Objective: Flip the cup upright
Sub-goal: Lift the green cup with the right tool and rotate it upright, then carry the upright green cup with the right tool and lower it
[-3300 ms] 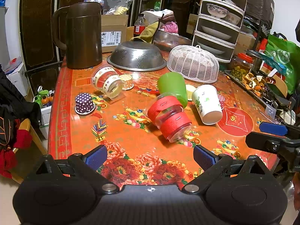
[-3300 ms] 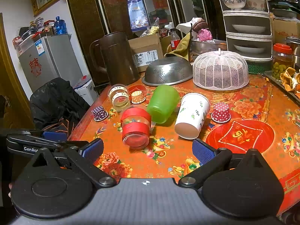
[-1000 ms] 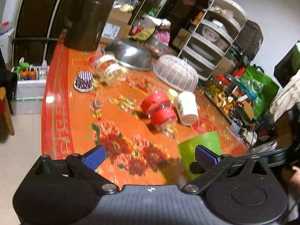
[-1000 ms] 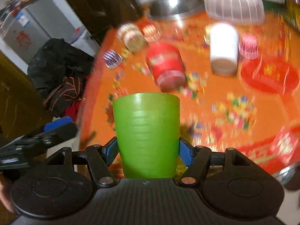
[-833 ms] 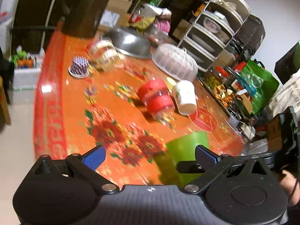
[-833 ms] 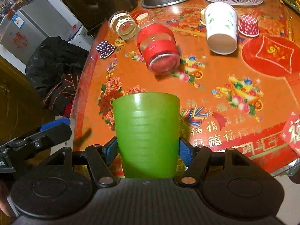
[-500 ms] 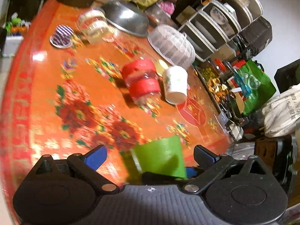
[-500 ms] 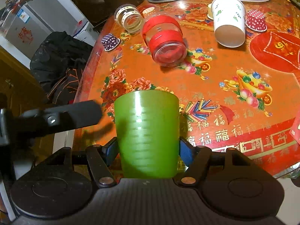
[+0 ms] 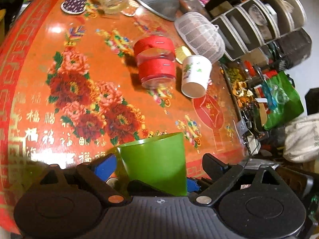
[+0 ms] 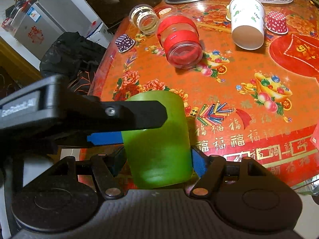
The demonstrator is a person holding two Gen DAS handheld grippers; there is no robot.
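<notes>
Right gripper (image 10: 157, 159) is clamped on the green plastic cup (image 10: 157, 139) at bottom centre of its view, cup off the red floral tablecloth (image 10: 239, 91); left gripper (image 9: 159, 165) straddles the same cup, its blue pads (image 9: 105, 165) apart and not visibly pressing, so it reads as released. Looks like a mid-air handover or regrip step of the flip: next call is closing the left on the cup wall, then freeing the right. Farther back, the red-banded clear jar (image 10: 179, 41) and white paper cup (image 10: 247, 22) lie on their sides.
</notes>
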